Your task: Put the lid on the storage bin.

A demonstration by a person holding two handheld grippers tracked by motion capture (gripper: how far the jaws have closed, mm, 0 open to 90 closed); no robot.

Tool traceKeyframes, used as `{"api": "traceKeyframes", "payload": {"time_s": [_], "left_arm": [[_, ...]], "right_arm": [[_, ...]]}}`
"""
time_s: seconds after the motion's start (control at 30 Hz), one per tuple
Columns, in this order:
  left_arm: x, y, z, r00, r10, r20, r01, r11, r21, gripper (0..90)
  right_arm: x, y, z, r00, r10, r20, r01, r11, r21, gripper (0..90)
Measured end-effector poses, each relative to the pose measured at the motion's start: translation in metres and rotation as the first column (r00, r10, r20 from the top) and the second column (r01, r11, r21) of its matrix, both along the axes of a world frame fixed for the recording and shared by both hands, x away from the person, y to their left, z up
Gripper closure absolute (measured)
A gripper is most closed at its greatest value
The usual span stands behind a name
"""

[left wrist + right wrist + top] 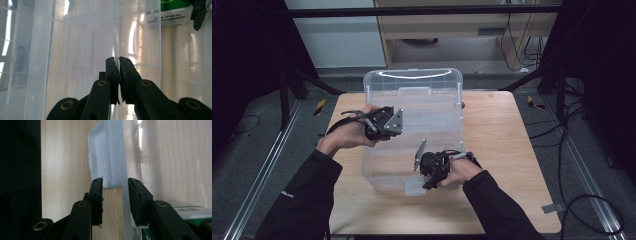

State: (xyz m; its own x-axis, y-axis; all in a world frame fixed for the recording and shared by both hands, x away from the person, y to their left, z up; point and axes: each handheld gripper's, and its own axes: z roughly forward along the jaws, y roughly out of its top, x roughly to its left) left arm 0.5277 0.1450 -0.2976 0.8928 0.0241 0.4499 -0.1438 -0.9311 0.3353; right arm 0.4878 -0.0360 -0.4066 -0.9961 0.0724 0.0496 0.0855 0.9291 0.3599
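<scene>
A clear plastic storage box (412,75) stands on the wooden table (512,150). My left gripper (377,129) reaches over the box's left side. In the left gripper view its jaws (117,61) are shut on a thin clear edge of the box (115,37). My right gripper (428,184) is at the box's near end. In the right gripper view its jaws (115,187) are closed on the white front latch (107,157) and the wall behind it, pads touching both sides. A green-and-white label (170,15) shows through the plastic.
Black frame posts and cables stand on the floor at both sides of the table. A wooden cabinet (452,25) is behind the table. Bare tabletop lies to the right of the box.
</scene>
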Motion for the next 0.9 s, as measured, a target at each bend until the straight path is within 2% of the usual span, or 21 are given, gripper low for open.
{"api": "traceKeyframes", "payload": {"time_s": [0.27,0.63,0.9], "left_arm": [[-0.006,0.003,-0.002,0.9999,0.0,-0.017,0.0,1.0,-0.005,85.2],[-0.012,0.003,-0.002,0.9994,0.001,-0.034,-0.001,1.0,0.001,85.0],[-0.014,0.004,-0.004,0.999,-0.002,-0.045,0.002,0.9999,-0.017,85.0]], "right_arm": [[0.0,-0.001,0.0,1.0,-0.01,-0.002,0.01,0.9998,0.02,65.5],[-0.003,-0.004,0.001,0.9998,-0.021,0.005,0.021,0.9996,0.02,65.0],[-0.004,-0.005,0.0,0.9991,-0.042,0.004,0.042,0.9986,0.033,65.3]]}}
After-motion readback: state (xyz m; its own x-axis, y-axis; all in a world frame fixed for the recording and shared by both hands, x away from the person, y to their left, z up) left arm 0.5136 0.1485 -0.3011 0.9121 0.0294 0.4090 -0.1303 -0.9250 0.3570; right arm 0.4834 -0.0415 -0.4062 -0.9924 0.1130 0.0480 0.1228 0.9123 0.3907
